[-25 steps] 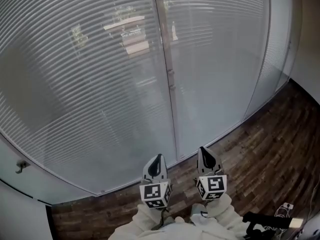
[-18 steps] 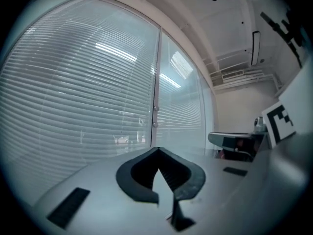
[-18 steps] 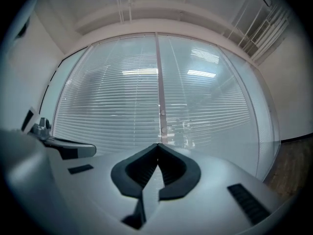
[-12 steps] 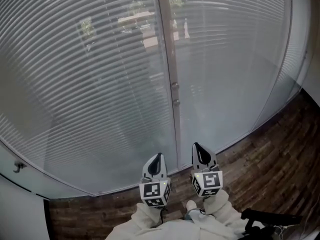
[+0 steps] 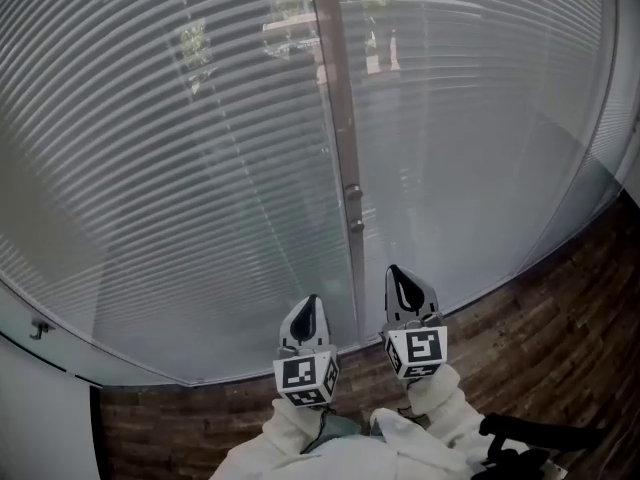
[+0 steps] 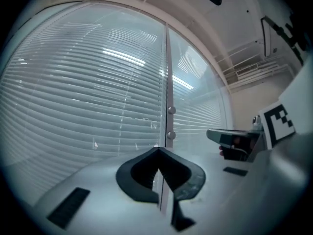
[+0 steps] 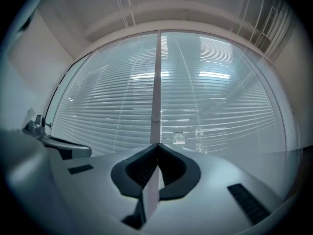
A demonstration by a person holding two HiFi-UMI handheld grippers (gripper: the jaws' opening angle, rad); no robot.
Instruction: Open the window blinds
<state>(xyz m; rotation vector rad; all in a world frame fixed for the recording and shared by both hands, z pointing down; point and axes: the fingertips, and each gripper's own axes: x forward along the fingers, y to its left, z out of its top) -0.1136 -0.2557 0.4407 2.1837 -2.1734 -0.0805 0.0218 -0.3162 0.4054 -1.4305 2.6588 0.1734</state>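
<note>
Closed white slatted blinds (image 5: 200, 168) hang behind curved glass on both sides of a vertical frame post (image 5: 335, 88). Two small round knobs (image 5: 352, 190) sit on the post. In the head view my left gripper (image 5: 308, 310) and right gripper (image 5: 400, 280) point at the foot of the window, side by side, both shut and empty. The left gripper view has its joined tips (image 6: 158, 149) lined up just below the post (image 6: 166, 72) and the knobs (image 6: 171, 110). The right gripper's tips (image 7: 158, 145) also line up with the post (image 7: 156, 82). Neither gripper touches the glass.
Dark wood floor (image 5: 560, 308) runs along the window's base. A white wall section with a small hook (image 5: 38, 330) stands at the lower left. A black object (image 5: 530, 436) lies at the lower right near the person's white sleeves (image 5: 430, 408).
Both grippers and the head have moved closer to the window; the post and its knobs now sit lower and larger in view. The blinds stay closed and both jaws stay shut.
</note>
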